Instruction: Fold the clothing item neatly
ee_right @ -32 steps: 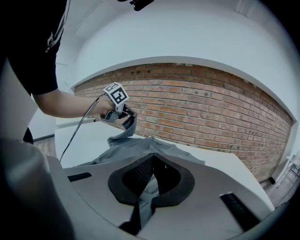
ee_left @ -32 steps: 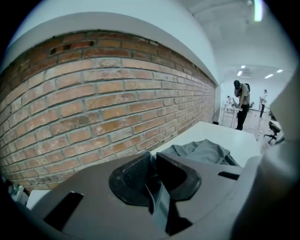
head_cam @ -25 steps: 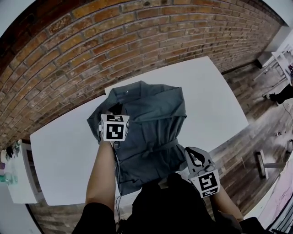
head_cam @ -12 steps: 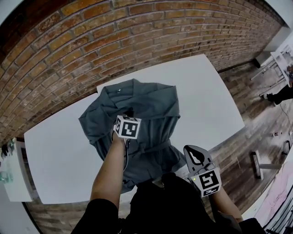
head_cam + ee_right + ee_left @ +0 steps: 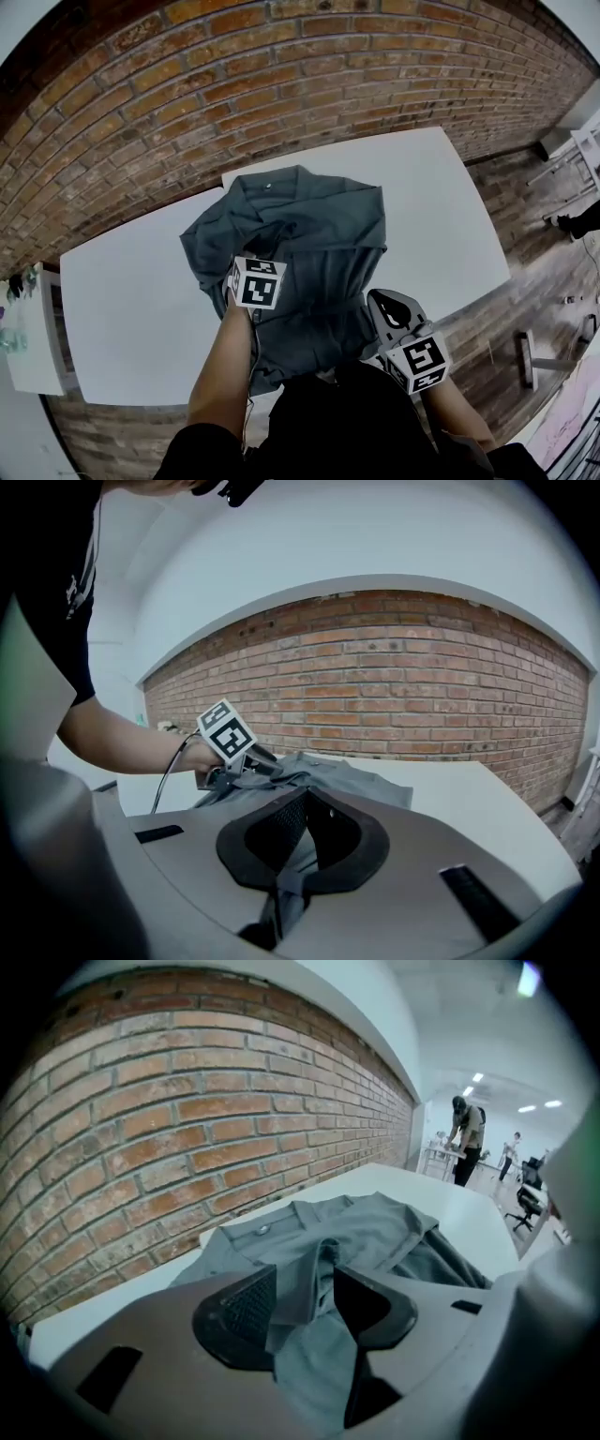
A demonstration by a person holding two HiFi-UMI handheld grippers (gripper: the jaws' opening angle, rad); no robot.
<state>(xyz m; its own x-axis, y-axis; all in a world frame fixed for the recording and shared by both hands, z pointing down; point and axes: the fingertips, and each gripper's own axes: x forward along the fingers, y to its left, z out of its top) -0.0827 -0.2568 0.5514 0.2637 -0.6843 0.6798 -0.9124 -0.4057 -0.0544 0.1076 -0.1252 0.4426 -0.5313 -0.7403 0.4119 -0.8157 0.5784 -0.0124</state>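
Note:
A grey-green garment (image 5: 314,230) lies crumpled on the white table (image 5: 131,291), collar at the far side by the brick wall. My left gripper (image 5: 258,262) hovers low over its near left part. In the left gripper view its jaws (image 5: 307,1299) have just been opening and now stand apart; a loose fold of the garment (image 5: 375,1227) runs between them and the pads do not press on it. My right gripper (image 5: 382,307) sits at the garment's near right edge. In the right gripper view the gripper (image 5: 305,822) is shut, pinching a strip of the cloth (image 5: 281,888).
A brick wall (image 5: 281,84) runs along the table's far edge. A white cabinet (image 5: 28,347) stands at the left, wooden floor (image 5: 544,262) at the right. Two people (image 5: 466,1138) stand by desks far back in the room. The marker cube of the left gripper (image 5: 227,731) shows in the right gripper view.
My left gripper has come down and nearer over the garment, and the cloth it carried now rests on the table. The right gripper has shifted slightly left along the near edge.

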